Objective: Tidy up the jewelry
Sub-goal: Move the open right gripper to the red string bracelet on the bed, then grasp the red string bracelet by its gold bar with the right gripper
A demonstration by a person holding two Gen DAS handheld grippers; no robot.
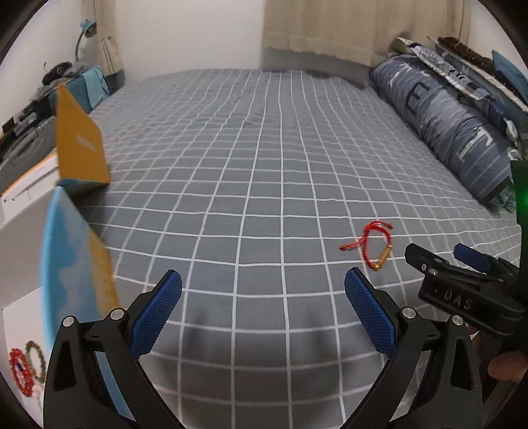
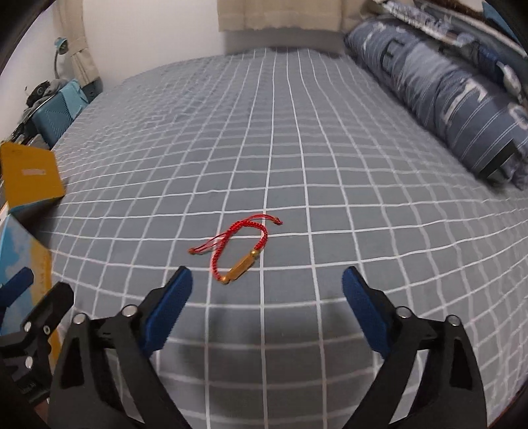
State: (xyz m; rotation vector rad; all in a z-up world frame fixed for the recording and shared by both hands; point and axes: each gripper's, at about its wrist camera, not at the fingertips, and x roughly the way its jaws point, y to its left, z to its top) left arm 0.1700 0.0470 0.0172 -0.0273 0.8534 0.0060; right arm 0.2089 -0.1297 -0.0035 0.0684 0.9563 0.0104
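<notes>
Mostly bed (image 1: pixel 264 158): grey-blue sheet with a white grid, smooth, filling both views. At the far end, a white wall and the hem of a beige curtain (image 1: pixel 323 26). Along the right edge, a long striped blue bolster pillow (image 1: pixel 445 118), folded bedding piled behind it. On the left, beside the bed, a cluttered surface with a teal case (image 2: pixel 57 115) and a blue gooseneck lamp (image 1: pixel 86 29).

Red cord bracelet (image 2: pixel 241 249) with a gold tube bead lying loose on the sheet, just ahead of the right gripper (image 2: pixel 267 280) and slightly left of its centre line, touching neither pad. Right gripper spread wide, nothing between the blue pads. Left gripper (image 1: pixel 264 283) likewise spread and empty, hovering over bare sheet, the bracelet off to its right.

At the left edge, an open blue-and-yellow box (image 1: pixel 79 250) with its yellow lid (image 1: pixel 81 145) standing up; nearer, at the lower left corner, a red bead bracelet (image 1: pixel 20 369) and a brownish bead bracelet (image 1: pixel 36 359) on white.
</notes>
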